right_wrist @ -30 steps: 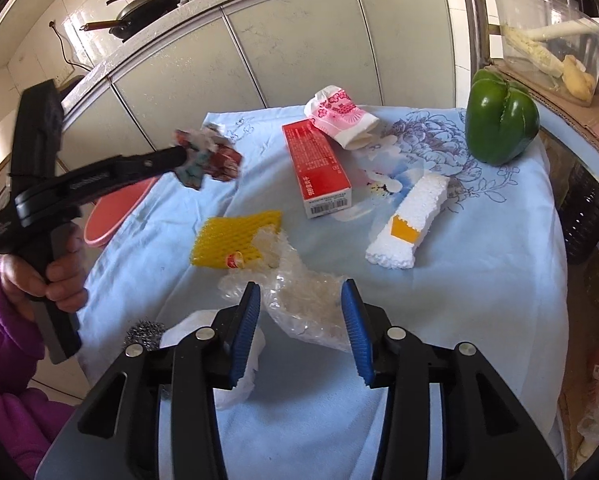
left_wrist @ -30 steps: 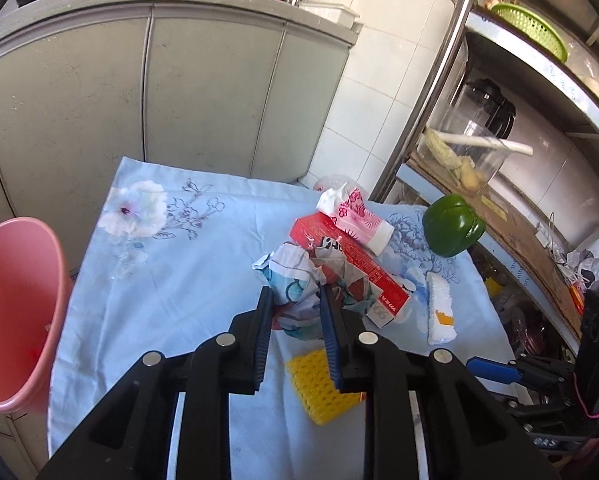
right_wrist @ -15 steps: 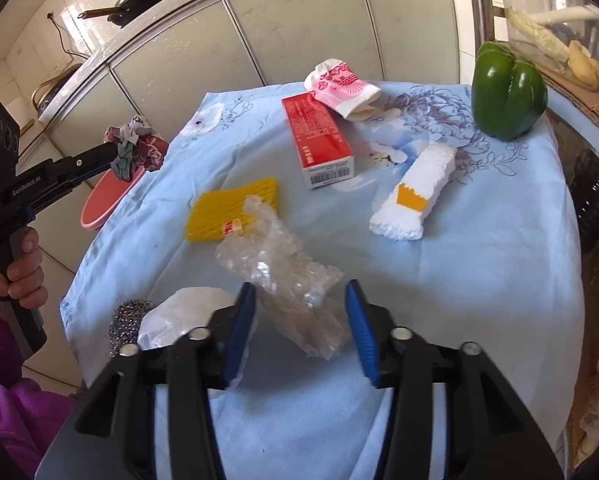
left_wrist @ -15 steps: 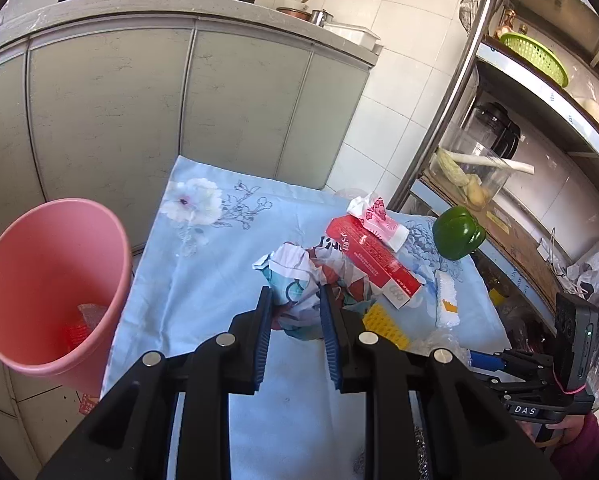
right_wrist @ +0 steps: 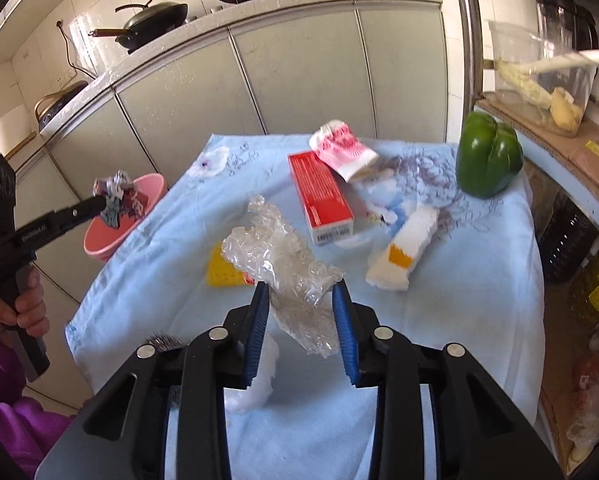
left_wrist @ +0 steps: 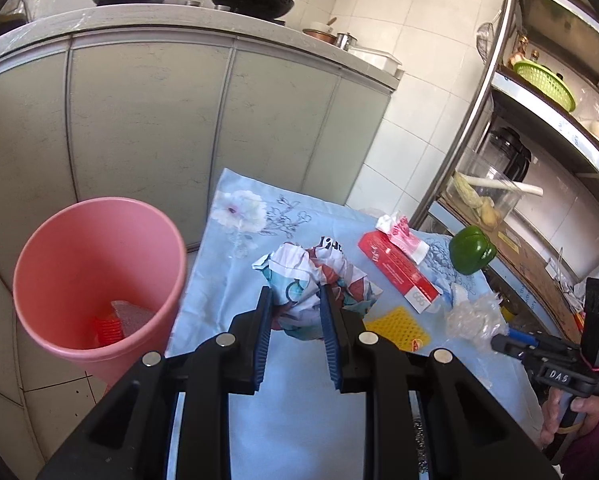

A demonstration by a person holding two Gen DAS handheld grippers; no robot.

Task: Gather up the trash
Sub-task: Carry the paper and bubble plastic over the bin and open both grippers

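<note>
Newly lifted crinkled clear plastic [right_wrist: 283, 256]

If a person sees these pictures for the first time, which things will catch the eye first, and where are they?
First comes the crumpled printed paper clamped in the left gripper, beside the pink bin at the table's edge. Next is the clear crinkled plastic lifted in the right gripper above the blue tablecloth. The green bell pepper stands out at the cloth's far right corner.
</note>
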